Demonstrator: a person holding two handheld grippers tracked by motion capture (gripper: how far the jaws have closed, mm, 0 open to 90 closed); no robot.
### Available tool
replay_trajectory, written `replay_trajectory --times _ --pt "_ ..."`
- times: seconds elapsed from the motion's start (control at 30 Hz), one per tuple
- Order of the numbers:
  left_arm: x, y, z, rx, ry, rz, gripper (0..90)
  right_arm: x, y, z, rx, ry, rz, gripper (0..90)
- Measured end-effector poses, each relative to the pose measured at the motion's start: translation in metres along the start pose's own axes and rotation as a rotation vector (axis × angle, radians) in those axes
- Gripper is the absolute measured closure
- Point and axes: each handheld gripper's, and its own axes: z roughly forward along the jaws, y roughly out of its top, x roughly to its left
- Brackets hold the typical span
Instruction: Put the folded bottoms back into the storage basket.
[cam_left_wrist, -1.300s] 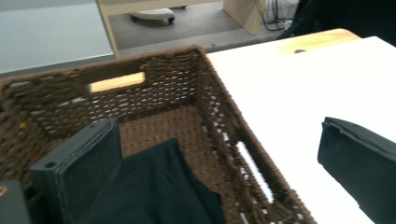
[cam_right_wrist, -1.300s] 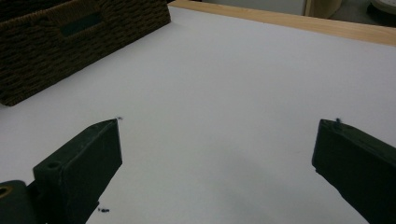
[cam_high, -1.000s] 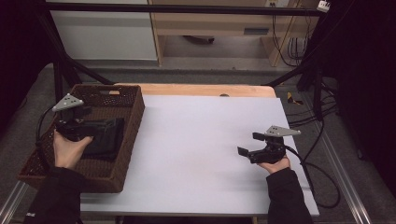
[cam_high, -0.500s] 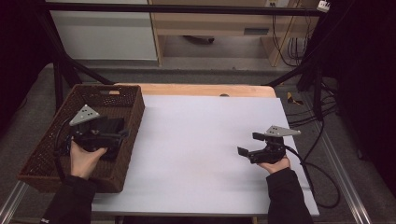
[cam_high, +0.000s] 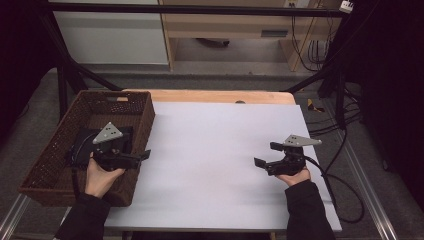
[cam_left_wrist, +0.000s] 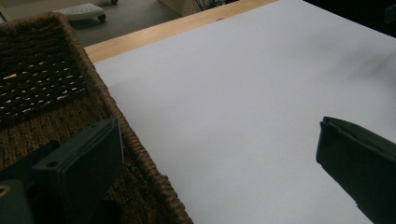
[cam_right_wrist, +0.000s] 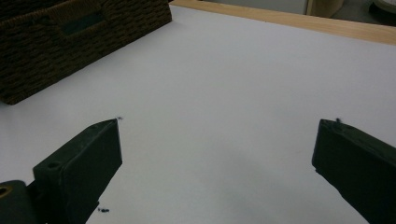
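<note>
Left tool (cam_high: 142, 155), jaws spread and empty, straddles the right rim of the wicker basket (cam_high: 50, 165) at nine o'clock on the white bench (cam_high: 220, 145), nearer the dark object (cam_high: 82, 150) inside than the equally spread right tool (cam_high: 260, 162) at three o'clock.

Wicker basket at table's left edge, dark item inside.

Brown woven basket (cam_high: 145, 116), rectangular, open-topped, upright, with a handle slot cut in the far end wall. Set lengthwise at the left of the white sheet (cam_high: 225, 150), right wall just beside the sheet's edge, near corner hanging past the table front. Weave loose enough to show light through the wall in the left gripper view (cam_left_wrist: 44, 86). Holds a black, flat-looking item (cam_high: 80, 151) on the floor near the right wall; kind unclear, partly hidden.
</note>
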Motion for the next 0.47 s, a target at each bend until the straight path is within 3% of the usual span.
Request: replay_trajectory --times 0.47 --pt "-0.0013 -0.0033 0.0075 0.055 -0.013 0.015 0.7 0.0008 -0.0013 0.0022 0.010 0.002 0.000 1.8"
